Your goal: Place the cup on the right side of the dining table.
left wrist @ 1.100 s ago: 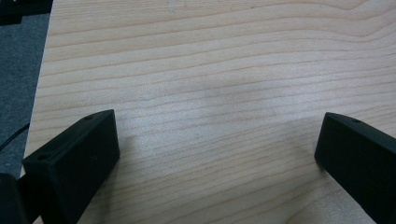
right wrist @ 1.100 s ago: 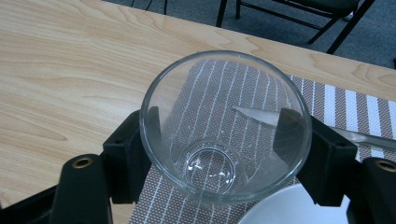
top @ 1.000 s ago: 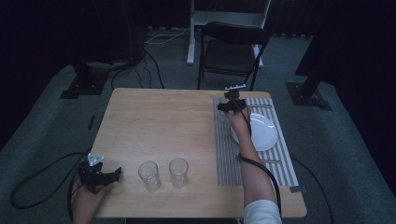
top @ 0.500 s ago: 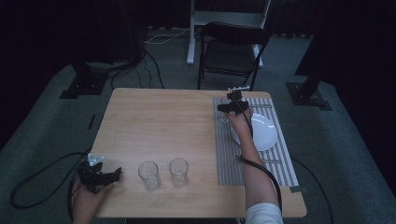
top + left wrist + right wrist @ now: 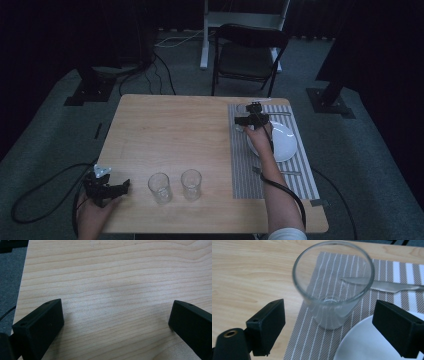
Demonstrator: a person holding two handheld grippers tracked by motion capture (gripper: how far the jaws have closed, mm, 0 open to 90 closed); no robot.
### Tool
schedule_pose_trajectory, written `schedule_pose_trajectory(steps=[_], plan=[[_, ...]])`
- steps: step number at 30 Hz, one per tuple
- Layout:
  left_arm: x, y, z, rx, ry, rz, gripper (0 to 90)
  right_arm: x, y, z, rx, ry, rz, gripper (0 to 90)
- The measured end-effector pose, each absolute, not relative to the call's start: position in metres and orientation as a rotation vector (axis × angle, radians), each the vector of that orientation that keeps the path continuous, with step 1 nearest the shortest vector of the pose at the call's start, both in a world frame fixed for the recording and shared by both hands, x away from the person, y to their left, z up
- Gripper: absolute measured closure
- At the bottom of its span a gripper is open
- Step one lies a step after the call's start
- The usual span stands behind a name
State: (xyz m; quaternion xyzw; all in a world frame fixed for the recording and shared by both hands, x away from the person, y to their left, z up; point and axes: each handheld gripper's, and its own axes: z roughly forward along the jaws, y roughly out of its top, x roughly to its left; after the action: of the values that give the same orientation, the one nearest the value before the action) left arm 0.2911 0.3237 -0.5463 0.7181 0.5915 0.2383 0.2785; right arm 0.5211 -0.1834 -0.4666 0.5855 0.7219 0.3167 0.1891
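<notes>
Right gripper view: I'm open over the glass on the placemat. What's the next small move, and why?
Probably ease the right gripper forward and down until its open jaws flank the glass, then close. The glass stands upright on the striped placemat, centred between the jaws but beyond them, with the white plate close beside it, so stay slow.

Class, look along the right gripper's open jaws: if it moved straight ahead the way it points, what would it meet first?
Most likely the empty glass standing on the striped placemat, centred ahead of the right gripper; exact depth is unclear.

Overhead view of table [image 5: 170, 135]; tongs cameras close above it.
</notes>
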Motion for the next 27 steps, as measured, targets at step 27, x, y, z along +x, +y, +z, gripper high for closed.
schedule_pose_trajectory(steps=[27], plan=[[0.291, 0.324, -0.546, 1.927, 1.587, 0.640, 0.2, 0.449, -0.222, -0.488, 1.640, 2.009, 0.940, 11.5]])
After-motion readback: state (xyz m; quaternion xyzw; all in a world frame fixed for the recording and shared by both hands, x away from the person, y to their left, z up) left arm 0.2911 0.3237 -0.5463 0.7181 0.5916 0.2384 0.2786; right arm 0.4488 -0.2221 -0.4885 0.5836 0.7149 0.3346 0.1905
